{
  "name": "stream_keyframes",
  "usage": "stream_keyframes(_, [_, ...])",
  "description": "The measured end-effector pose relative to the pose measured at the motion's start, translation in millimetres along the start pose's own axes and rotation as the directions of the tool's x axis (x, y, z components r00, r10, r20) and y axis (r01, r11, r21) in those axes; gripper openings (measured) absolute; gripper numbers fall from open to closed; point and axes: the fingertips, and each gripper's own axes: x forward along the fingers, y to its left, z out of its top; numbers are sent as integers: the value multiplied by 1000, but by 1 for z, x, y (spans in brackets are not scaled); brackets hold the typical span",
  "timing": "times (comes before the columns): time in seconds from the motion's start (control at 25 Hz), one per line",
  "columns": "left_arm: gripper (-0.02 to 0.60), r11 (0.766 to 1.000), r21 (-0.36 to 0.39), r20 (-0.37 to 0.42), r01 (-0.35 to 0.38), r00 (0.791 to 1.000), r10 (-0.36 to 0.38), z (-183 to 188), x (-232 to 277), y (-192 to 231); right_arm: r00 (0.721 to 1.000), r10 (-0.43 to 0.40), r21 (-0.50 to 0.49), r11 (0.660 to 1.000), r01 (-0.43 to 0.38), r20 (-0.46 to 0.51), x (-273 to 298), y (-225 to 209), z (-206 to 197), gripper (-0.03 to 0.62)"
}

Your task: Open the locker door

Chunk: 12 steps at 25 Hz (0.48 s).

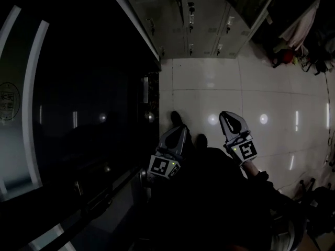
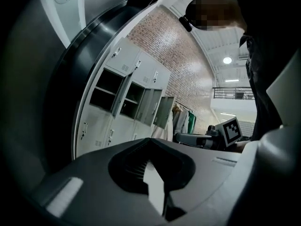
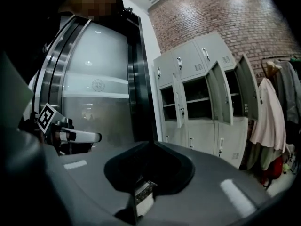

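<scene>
A bank of grey metal lockers stands against the brick wall, well ahead of me across the tiled floor. In the right gripper view the lockers show several middle-row doors hanging open, while the top and bottom rows are closed with keys in some locks. My left gripper is held low in front of the person's body, jaws together and nothing between them. Beside it, my right gripper is also shut and empty. Both are far from the lockers. The left gripper view shows the same lockers past its closed jaws.
A dark curved glass wall with metal frames fills the left side, close to the left gripper. Coats hang on a rack to the right of the lockers, with bags on the floor beneath. Pale floor tiles stretch ahead.
</scene>
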Motion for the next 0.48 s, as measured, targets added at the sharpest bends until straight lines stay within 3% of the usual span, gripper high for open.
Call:
stream_keyframes(0.12, [8,999,40,-6,22,1000,-22,-4,-21,-33,1000,9,-39,999,-9,-1,-36,19,-5,21])
stream_keyframes(0.48, [8,996,66,40,55,998,-57,-6,-102,-95,999,17,-86,996,-14,32,-119,106,-5,2])
